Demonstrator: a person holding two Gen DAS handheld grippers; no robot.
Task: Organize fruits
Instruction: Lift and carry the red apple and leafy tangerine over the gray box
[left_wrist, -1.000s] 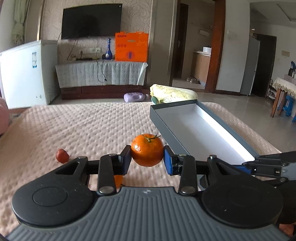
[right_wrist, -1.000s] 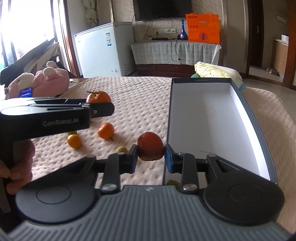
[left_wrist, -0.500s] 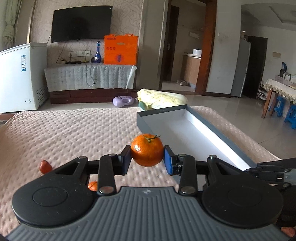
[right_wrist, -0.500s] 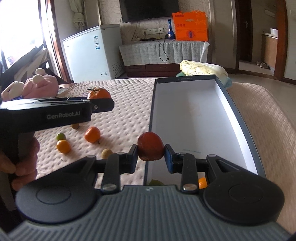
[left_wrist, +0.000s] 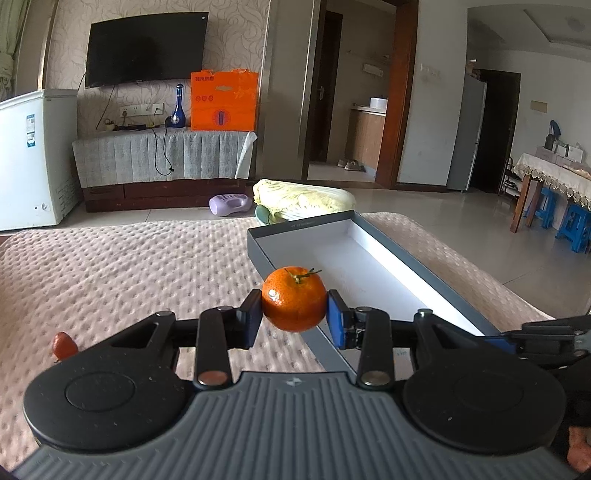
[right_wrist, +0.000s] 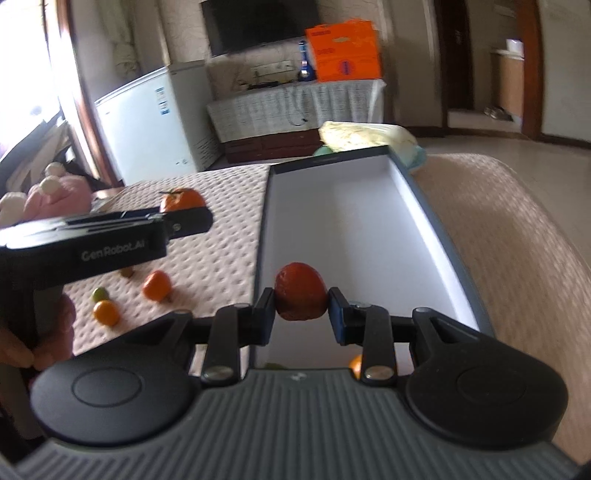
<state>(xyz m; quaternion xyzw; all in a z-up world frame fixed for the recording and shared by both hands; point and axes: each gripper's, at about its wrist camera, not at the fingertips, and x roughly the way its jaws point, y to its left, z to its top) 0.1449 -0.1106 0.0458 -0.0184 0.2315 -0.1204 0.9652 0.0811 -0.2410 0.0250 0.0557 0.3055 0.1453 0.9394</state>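
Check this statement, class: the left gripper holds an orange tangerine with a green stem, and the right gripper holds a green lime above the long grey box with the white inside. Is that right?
One detail is wrong. The right gripper holds a dark red fruit, not a green lime, as the right wrist view shows. The rest stands: the left gripper holds the orange tangerine, and the red fruit is above the long grey box.

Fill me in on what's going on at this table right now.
A person is sorting fruit into a grey box with a handheld gripper in each hand. The left gripper is shut on a tangerine, held by the box's near corner. The right gripper is shut on a dark red fruit, held over the box's white floor. A few small fruits lie loose on the pink cloth beside the box.
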